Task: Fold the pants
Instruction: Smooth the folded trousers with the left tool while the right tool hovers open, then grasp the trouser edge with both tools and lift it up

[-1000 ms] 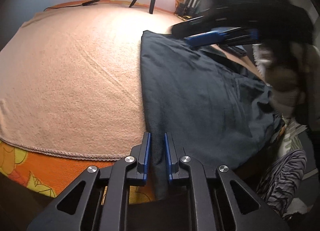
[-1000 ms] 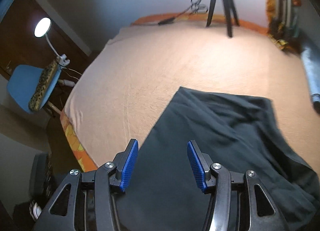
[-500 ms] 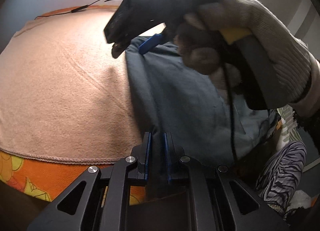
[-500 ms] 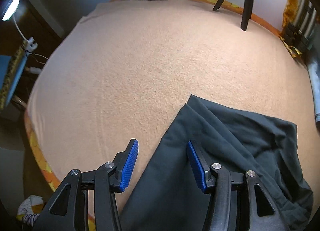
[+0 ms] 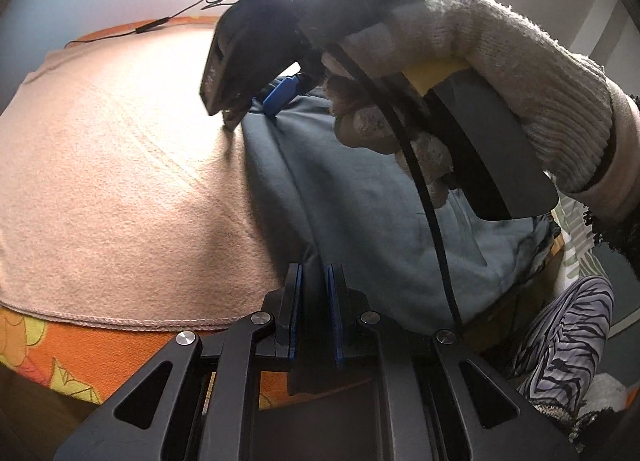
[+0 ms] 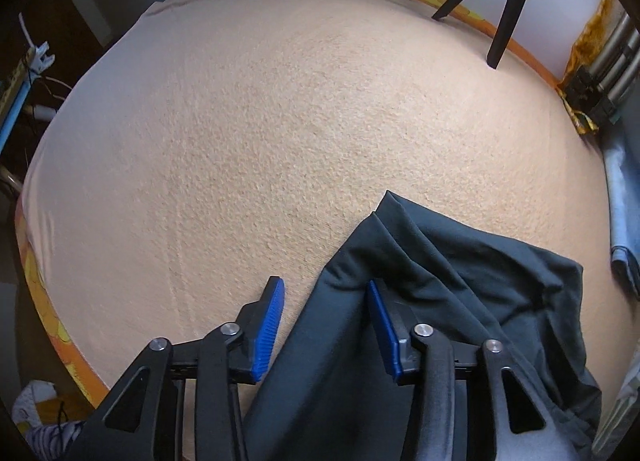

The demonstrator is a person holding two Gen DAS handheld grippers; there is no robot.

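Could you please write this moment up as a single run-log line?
task: fold pants | left gripper: shut on pants near edge | right gripper: open, straddling pants' far-side edge, on peach blanket | fold not yet made

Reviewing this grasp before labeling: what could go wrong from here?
1. The right gripper is open astride the pants edge; closing may catch only one layer.
2. The left gripper pinches just the hem near the bed edge, so it could slip.
3. The peach blanket could get pinched too.
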